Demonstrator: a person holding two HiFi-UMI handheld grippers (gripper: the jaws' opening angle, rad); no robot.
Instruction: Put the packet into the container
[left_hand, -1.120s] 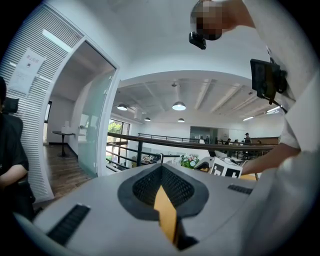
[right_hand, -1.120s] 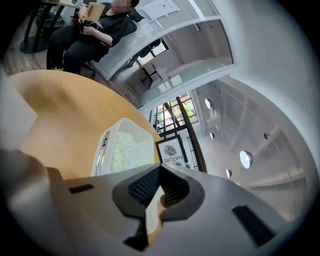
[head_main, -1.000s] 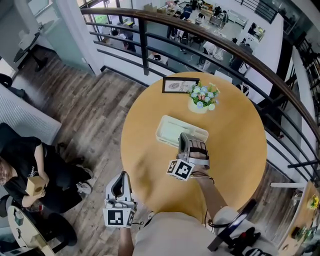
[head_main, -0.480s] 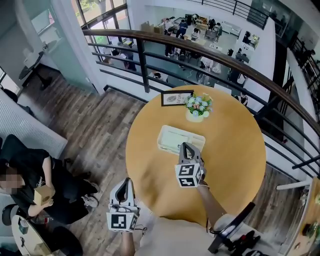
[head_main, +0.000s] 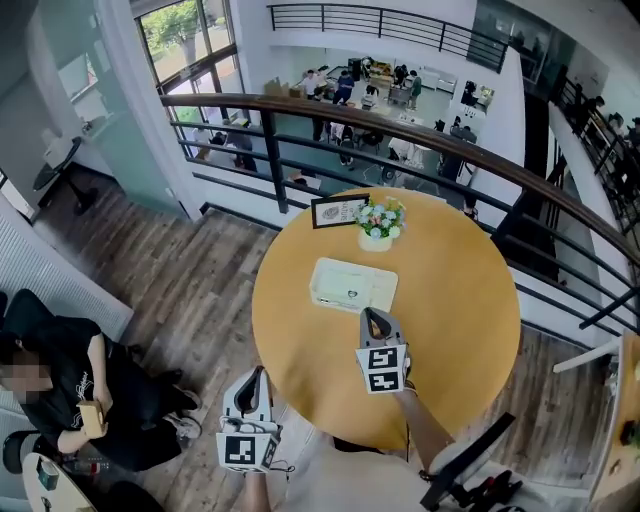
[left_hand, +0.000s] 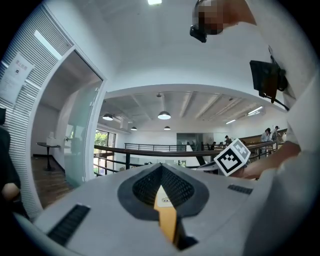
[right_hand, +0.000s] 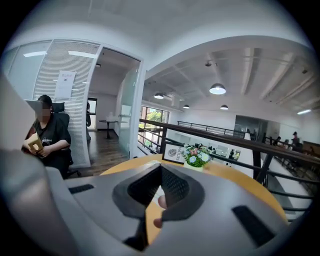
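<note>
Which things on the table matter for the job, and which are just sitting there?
For the job: container, right gripper, left gripper.
Just sitting there: flower pot, framed sign.

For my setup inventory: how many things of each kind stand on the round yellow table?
White rectangular plastic container: 1
Black-framed sign card: 1
Small pot of mixed flowers: 1
Total: 3
What lies inside the container is too small to tell.
</note>
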